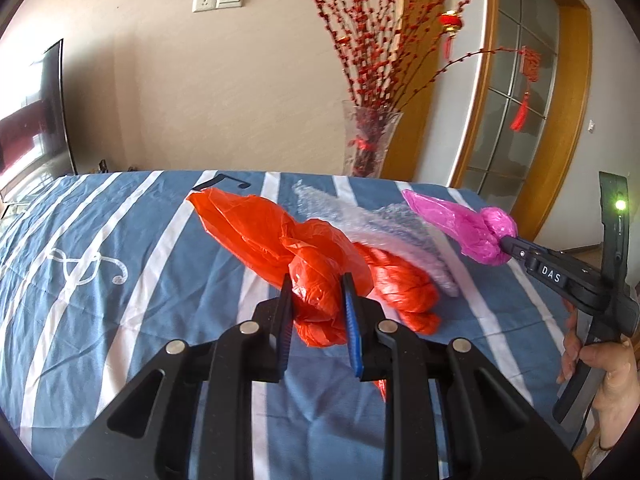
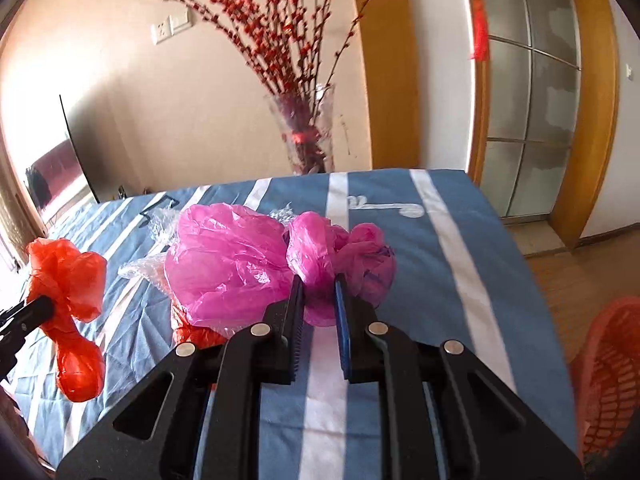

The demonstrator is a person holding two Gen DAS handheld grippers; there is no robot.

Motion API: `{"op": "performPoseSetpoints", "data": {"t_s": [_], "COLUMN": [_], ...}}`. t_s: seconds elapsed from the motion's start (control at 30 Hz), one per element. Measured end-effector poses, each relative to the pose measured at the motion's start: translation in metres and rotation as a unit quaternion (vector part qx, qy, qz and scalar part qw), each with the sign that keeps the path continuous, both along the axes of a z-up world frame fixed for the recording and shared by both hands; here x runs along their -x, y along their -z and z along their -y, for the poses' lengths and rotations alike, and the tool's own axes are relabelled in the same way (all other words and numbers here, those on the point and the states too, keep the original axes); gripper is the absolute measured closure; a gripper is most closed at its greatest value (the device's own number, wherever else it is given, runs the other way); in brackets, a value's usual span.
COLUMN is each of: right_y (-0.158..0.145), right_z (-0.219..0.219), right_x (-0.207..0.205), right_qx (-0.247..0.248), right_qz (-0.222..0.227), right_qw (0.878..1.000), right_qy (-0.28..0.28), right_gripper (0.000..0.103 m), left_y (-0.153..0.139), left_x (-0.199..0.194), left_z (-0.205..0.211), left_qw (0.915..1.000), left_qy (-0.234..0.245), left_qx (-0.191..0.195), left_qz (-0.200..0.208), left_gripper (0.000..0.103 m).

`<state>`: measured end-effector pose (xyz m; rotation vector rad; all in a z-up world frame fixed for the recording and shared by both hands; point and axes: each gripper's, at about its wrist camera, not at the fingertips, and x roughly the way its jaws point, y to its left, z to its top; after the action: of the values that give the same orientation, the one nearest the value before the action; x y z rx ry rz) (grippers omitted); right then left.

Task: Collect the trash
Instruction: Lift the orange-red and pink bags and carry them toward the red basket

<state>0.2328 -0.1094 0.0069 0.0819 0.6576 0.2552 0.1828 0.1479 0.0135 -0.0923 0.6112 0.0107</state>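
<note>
My left gripper (image 1: 316, 286) is shut on a crumpled red plastic bag (image 1: 280, 240), held just above the blue striped cloth (image 1: 120, 280); the bag also shows at the left of the right wrist view (image 2: 68, 276). My right gripper (image 2: 320, 286) is shut on a crumpled pink plastic bag (image 2: 236, 260), lifted over the cloth; it shows at the right of the left wrist view (image 1: 476, 232). A sheet of clear bubble wrap (image 1: 384, 228) lies on the cloth between the two bags, partly hidden behind the pink bag in the right wrist view (image 2: 156, 220).
A red mesh basket (image 2: 608, 380) stands on the floor right of the table. A glass vase with red branches (image 1: 370, 140) stands behind the table's far edge. A TV (image 1: 32, 120) is at the left, a wooden-framed glass door (image 2: 532, 120) at the right.
</note>
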Motion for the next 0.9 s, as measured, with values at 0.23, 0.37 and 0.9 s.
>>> {"op": "performPoseSetpoints", "data": {"t_s": [0.23, 0.37, 0.9], "right_y": [-0.010, -0.017, -0.026], "right_z": [0.032, 0.055, 0.137], "right_x": [0.024, 0.041, 0.110], "right_qx": [0.000, -0.005, -0.008], "right_qz": [0.012, 0.016, 0.032], "right_qw": [1.000, 0.999, 0.993], "right_qy": [0.024, 0.042, 0.113], "right_gripper": [0.087, 0.087, 0.087], "left_y": [-0.015, -0.020, -0.022], "left_x": [0.011, 0.014, 0.019], "left_z": [0.029, 0.048, 0.149], "left_qw": [0.9995, 0.9987, 0.9902], "left_qy": [0.027, 0.046, 0.139], "left_qx": [-0.003, -0.004, 0.001], "left_qz": [0.015, 0.019, 0.011], "left_gripper": [0.080, 0.080, 0.080]}}
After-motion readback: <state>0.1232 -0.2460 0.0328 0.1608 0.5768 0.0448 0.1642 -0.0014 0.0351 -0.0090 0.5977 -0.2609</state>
